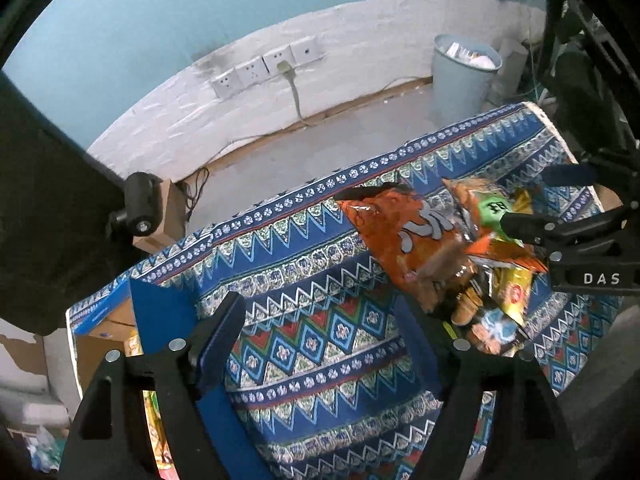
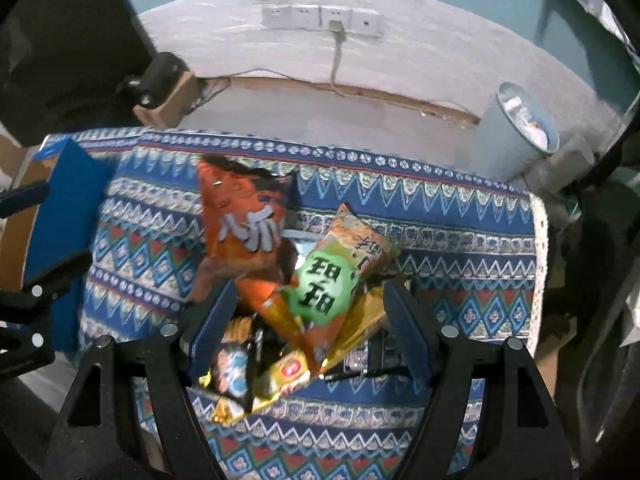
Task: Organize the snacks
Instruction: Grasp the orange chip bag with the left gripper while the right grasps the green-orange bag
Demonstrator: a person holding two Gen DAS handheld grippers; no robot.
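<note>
A pile of snack bags lies on a table under a patterned blue cloth (image 2: 460, 264). On top are an orange-red bag (image 2: 244, 224) and an orange bag with a green label (image 2: 332, 280); gold and dark packets (image 2: 288, 368) lie under them. My right gripper (image 2: 308, 300) is open, its fingers either side of the pile's near end. The pile also shows in the left wrist view (image 1: 420, 236), with the right gripper (image 1: 536, 200) beside it. My left gripper (image 1: 320, 312) is open over bare cloth, near a blue box flap (image 1: 160, 300) at the table's left end.
A cardboard box with blue flaps (image 2: 68, 184) stands at the table's left end, with snack packets inside (image 1: 136, 344). A pale bin (image 1: 460, 76) stands on the floor behind the table. Wall sockets (image 2: 320, 18) and a cable lie beyond. A black camera (image 1: 138, 204) sits at far left.
</note>
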